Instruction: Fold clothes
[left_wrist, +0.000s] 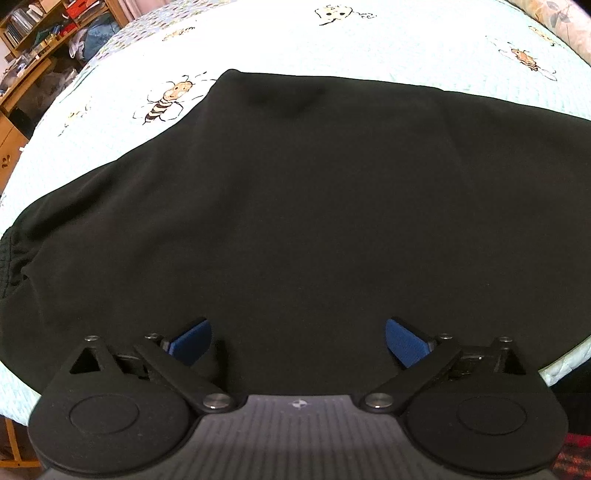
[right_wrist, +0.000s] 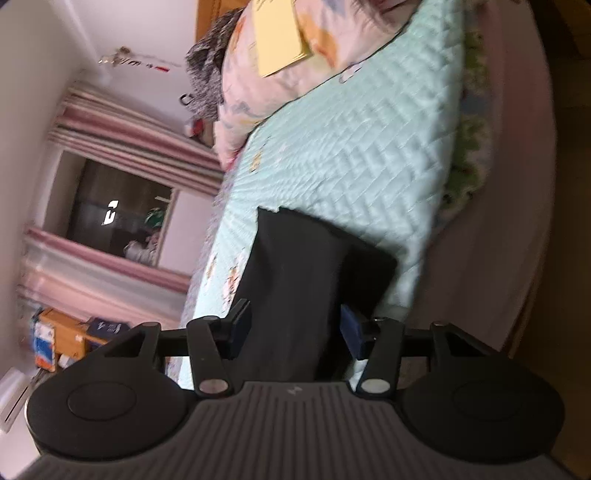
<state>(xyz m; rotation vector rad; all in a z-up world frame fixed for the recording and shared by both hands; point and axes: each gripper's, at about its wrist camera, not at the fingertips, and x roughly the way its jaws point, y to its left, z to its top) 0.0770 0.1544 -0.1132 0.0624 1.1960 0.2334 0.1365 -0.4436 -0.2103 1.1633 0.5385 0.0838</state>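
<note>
Black garment (left_wrist: 295, 206) spread at the bed's (left_wrist: 369, 48) near edge, soft, limp, light; best pinched at hem corners; left gripper (left_wrist: 297, 341) fingers wide, right gripper (right_wrist: 297, 328) fingers wide, fabric between them.

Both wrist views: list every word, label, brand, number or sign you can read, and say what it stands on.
No readable words or numbers in either view.
Left gripper body: small pale logo mark, no letters legible.
Right gripper body: the same kind of mark, blurred.
Boxes on the wooden shelf: print too blurred to read.
</note>
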